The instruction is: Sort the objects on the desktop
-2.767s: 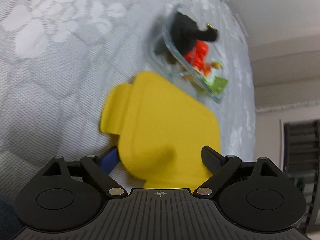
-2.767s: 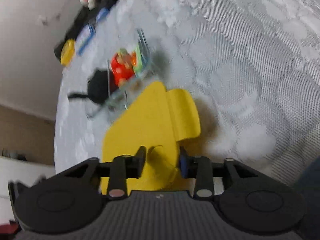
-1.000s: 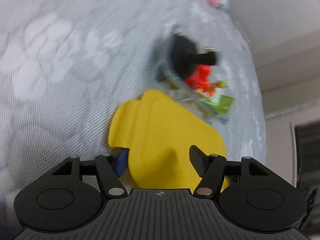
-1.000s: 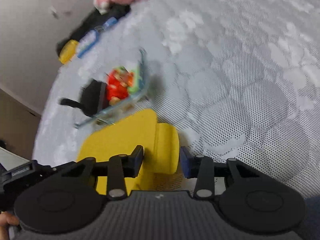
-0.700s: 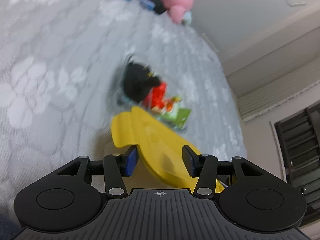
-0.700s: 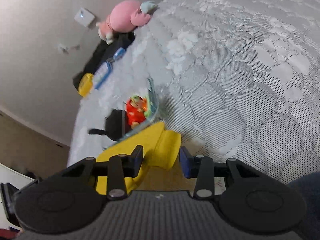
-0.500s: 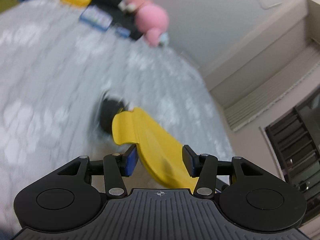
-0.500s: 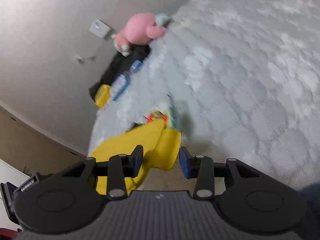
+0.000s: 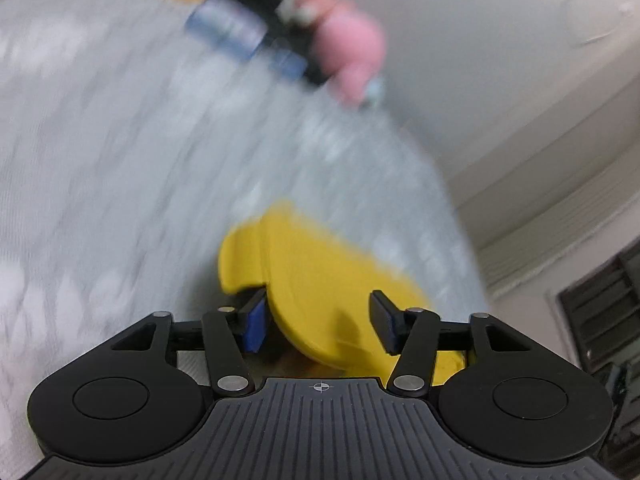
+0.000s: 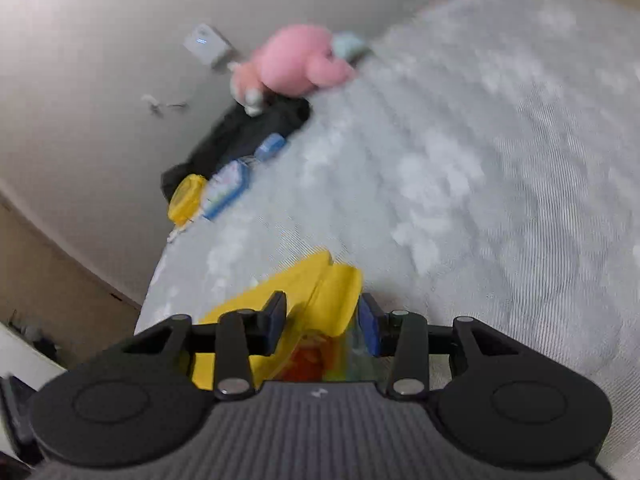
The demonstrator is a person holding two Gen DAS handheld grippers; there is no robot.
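Note:
A yellow plastic lid (image 9: 320, 280) with a side tab hangs tilted above the grey quilted bed, held from two sides. My left gripper (image 9: 318, 320) has the lid's edge between its blue pads, and its jaws are opening slightly. My right gripper (image 10: 322, 320) grips the lid's tab (image 10: 340, 296), and its jaws are closing a little. Under the lid in the right wrist view I see the clear glass container (image 10: 360, 356) with a red-orange toy (image 10: 310, 360) inside. The rest of the container is hidden. Both views are blurred.
At the far edge of the bed by the wall lie a pink plush toy (image 10: 296, 64), a black cloth (image 10: 248, 132), a blue packet (image 10: 226, 188) and a small yellow round box (image 10: 186, 198). The bed (image 10: 480, 200) stretches wide to the right. Dark shelving (image 9: 600, 312) stands beyond the bed.
The lid went from lying flat on the bed beside the container to being lifted and carried over it. Both grippers tilted upward, and the container has slipped almost out of sight beneath the lid.

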